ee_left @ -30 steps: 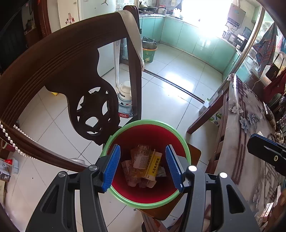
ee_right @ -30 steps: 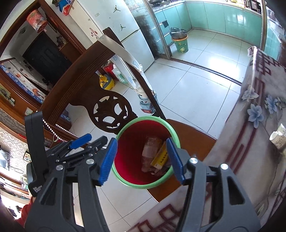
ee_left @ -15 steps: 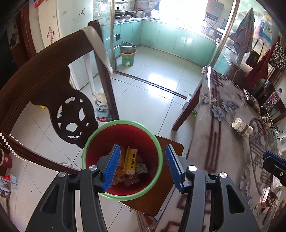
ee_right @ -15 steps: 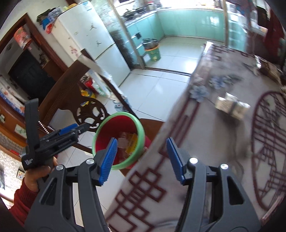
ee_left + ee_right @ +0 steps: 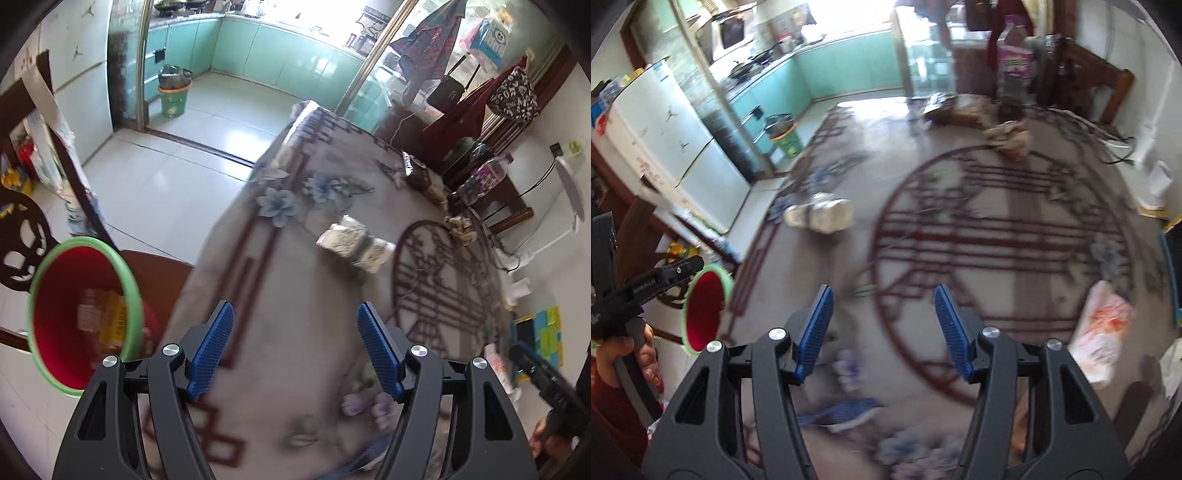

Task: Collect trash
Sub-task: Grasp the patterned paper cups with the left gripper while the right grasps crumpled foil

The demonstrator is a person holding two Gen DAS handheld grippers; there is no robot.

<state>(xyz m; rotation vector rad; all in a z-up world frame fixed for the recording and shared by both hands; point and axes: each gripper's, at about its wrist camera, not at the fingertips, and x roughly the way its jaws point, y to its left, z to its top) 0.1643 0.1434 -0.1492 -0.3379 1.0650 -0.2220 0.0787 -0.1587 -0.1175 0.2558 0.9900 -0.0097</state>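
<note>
Both grippers have swung away from the red bin (image 5: 79, 317) and now hang over the patterned tablecloth (image 5: 295, 288). Nearest, the left gripper (image 5: 295, 347) has just been widening, nothing between its blue pads; the right gripper (image 5: 884, 328) stands apart, empty too. Left, the bin sits on a chair seat with wrappers inside. Farther out, a crumpled white wrapper (image 5: 352, 245) lies on the cloth.

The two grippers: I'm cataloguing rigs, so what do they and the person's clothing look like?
Both the left gripper and the right gripper have black angular frames with silver bolt heads and ribbed blue pads. The left one's black handle carries small white lettering in the right wrist view. A dark red sleeve covers that arm.
</note>
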